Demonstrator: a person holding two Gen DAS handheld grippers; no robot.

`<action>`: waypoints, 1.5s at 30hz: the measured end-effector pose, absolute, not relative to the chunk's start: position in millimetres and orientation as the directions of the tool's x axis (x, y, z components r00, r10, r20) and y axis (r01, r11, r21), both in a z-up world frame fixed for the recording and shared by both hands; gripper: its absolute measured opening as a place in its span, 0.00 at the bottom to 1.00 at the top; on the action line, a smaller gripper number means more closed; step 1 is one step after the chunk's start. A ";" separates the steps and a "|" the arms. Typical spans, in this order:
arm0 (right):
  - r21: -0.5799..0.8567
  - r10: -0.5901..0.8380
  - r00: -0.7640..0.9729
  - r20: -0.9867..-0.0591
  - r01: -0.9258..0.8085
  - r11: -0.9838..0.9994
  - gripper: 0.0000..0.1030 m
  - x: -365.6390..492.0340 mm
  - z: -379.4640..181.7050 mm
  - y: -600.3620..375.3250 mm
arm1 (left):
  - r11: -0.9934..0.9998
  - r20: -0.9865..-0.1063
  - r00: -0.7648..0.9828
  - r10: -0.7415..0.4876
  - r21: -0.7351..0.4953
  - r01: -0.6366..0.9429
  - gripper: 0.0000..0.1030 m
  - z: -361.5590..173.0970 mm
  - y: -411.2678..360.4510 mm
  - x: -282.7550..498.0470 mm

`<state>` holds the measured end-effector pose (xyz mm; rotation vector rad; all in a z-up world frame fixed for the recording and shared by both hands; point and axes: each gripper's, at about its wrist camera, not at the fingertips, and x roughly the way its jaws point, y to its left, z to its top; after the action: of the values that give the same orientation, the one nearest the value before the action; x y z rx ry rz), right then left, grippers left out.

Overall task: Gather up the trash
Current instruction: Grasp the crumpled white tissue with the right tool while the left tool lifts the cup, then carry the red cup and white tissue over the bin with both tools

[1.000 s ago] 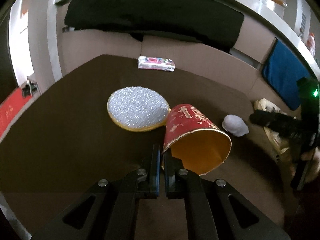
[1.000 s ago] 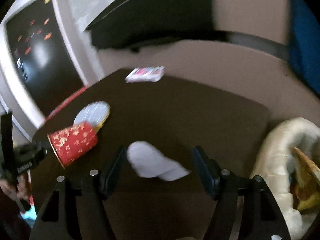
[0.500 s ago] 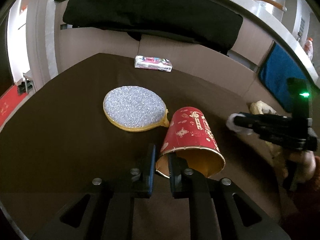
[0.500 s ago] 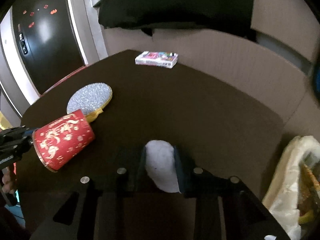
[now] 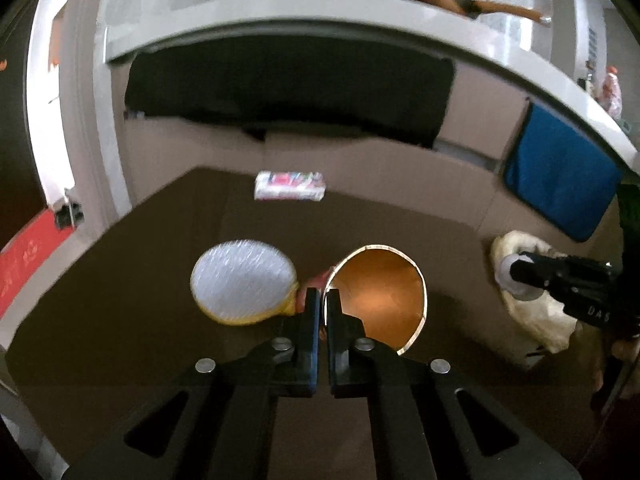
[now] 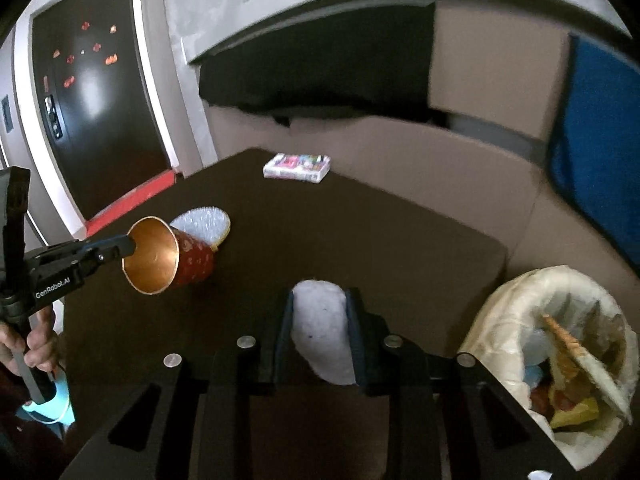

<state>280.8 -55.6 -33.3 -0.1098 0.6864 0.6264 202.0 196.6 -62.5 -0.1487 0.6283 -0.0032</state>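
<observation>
Left gripper (image 5: 323, 300) pinches the cup (image 5: 380, 294) rim above the tabletop (image 6: 360, 232), pad (image 5: 244, 280) just behind, while right gripper (image 6: 320, 320) squeezes a tissue wad (image 6: 320, 332) beside the trash bag (image 6: 504, 308).

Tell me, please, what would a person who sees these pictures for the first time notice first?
Probably the red paper cup, pinched at its rim by the left gripper and held off the dark table, its gold inside open to both cameras. Next, the white crumpled tissue clamped in the right gripper, near the lined trash bin at the table's right edge.
</observation>
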 end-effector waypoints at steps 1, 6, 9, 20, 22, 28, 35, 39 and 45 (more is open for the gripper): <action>0.105 0.505 0.606 -0.615 -0.572 0.813 0.23 279.7 -29.5 -58.5 | 0.990 -0.576 0.816 -0.050 -0.136 -0.035 0.02 -58.0 191.6 201.3; 0.092 0.503 0.644 -0.577 -0.560 0.823 0.23 270.5 -13.0 -78.4 | 0.996 -0.523 0.850 -0.056 -0.094 0.008 0.02 -33.1 158.2 194.9; 0.089 0.497 0.666 -0.556 -0.547 0.832 0.23 264.9 -4.2 -93.7 | 0.996 -0.502 0.862 -0.074 -0.087 0.035 0.03 -20.1 140.8 195.6; 0.033 0.427 0.804 -0.414 -0.455 0.890 0.23 248.3 67.2 -165.2 | 0.986 -0.273 0.947 -0.166 -0.037 0.162 0.03 67.0 53.1 197.0; 0.021 0.406 0.826 -0.391 -0.433 0.901 0.23 244.2 78.2 -178.6 | 0.984 -0.246 0.952 -0.180 -0.039 0.176 0.03 75.3 39.3 197.7; 0.011 0.352 0.866 -0.355 -0.372 0.928 0.23 235.2 95.2 -216.4 | 0.972 -0.213 0.949 -0.233 -0.049 0.228 0.03 84.5 4.2 200.0; 0.016 0.298 0.893 -0.337 -0.311 0.950 0.23 232.9 98.0 -252.9 | 0.956 -0.223 0.929 -0.294 -0.048 0.291 0.03 81.3 -29.4 205.7; 0.039 0.285 0.897 -0.337 -0.289 0.957 0.23 234.3 97.2 -270.2 | 0.947 -0.251 0.913 -0.321 -0.061 0.316 0.03 73.9 -46.4 214.7; 0.100 0.282 0.888 -0.363 -0.263 0.959 0.23 244.4 80.5 -294.3 | 0.934 -0.317 0.879 -0.355 -0.087 0.346 0.03 50.8 -64.2 234.9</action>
<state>244.4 -294.3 80.5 0.0489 0.3846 0.2834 234.9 -64.2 50.8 -0.0283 0.3363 -0.3657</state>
